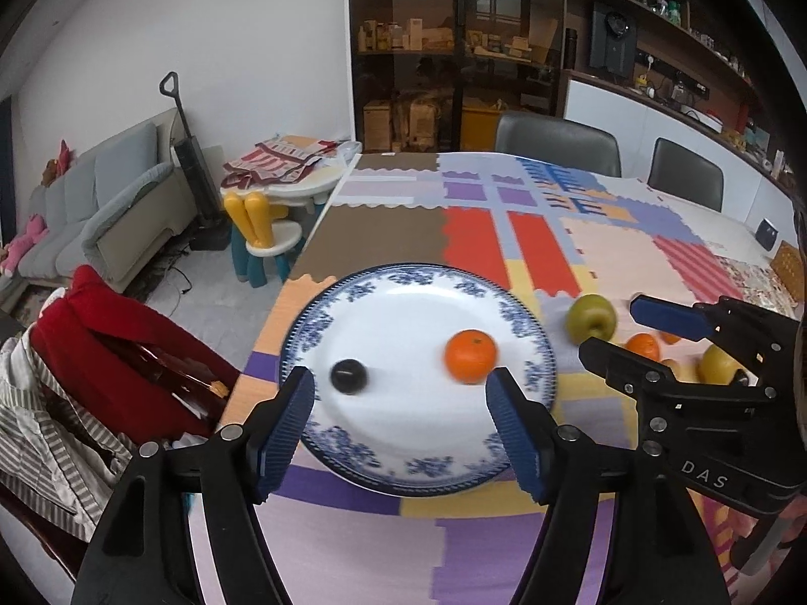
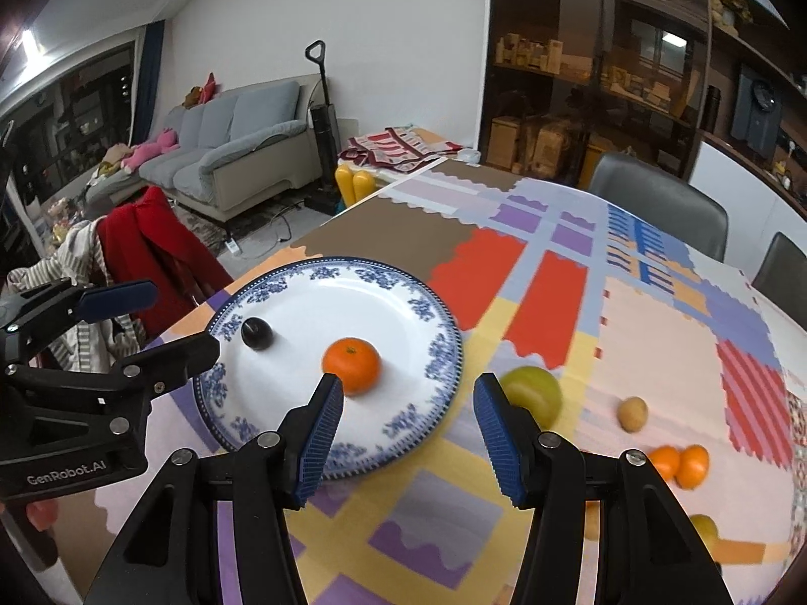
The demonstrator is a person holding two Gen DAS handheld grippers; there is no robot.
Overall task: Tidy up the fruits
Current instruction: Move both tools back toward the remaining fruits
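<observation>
Two fruits sit plated; green apple (image 2: 534,396) lies at one o'clock, nearest the empty, spread right gripper (image 2: 408,431).

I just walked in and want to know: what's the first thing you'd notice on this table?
The big blue-and-white plate near the table's edge, with a bright orange and a small dark plum sitting apart on it. Just past its rim lies a green apple, and more oranges wait on the colourful patchwork tablecloth. Both grippers, left and right, hang open and empty.
</observation>
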